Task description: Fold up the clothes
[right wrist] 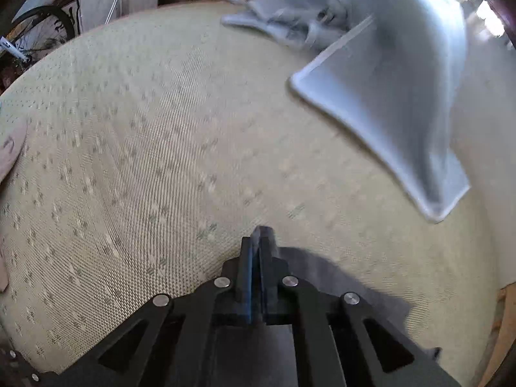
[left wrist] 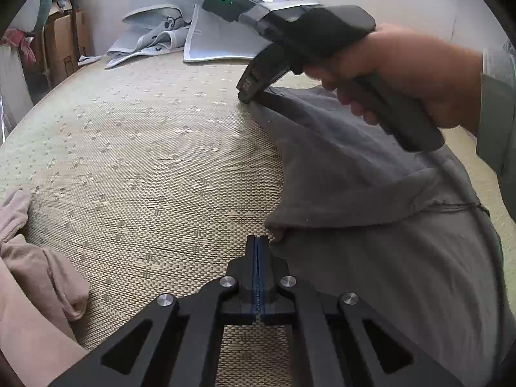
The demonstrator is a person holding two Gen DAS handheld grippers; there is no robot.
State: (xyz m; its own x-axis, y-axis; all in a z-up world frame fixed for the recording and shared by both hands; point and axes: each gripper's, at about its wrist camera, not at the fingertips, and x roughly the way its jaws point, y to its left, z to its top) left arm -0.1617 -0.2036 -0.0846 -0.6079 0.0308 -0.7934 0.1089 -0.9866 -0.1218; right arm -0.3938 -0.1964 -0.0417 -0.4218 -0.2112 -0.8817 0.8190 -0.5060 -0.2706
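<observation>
While my right hand-held gripper (left wrist: 250,95) pinches the grey garment's (left wrist: 371,193) corner, my left hand-held gripper (left wrist: 261,242) sits closed beside its hem, seemingly empty; uneven tension could skew the fold.

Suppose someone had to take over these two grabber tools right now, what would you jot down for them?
Left gripper: shut, tips beside the near fold of the grey garment; whether it pinches cloth is unclear.
Right gripper: shut on the grey garment's far corner, held low over the woven mat. A hand holds its handle.
Things: grey garment lies on the mat's right side, partly lifted and bunched. A pink garment lies crumpled on the left. Pale blue bedding sits at the far end.
Done: garment gripped; no neat fold yet.
Left: spread it flat, fold it, then the pink one.
</observation>
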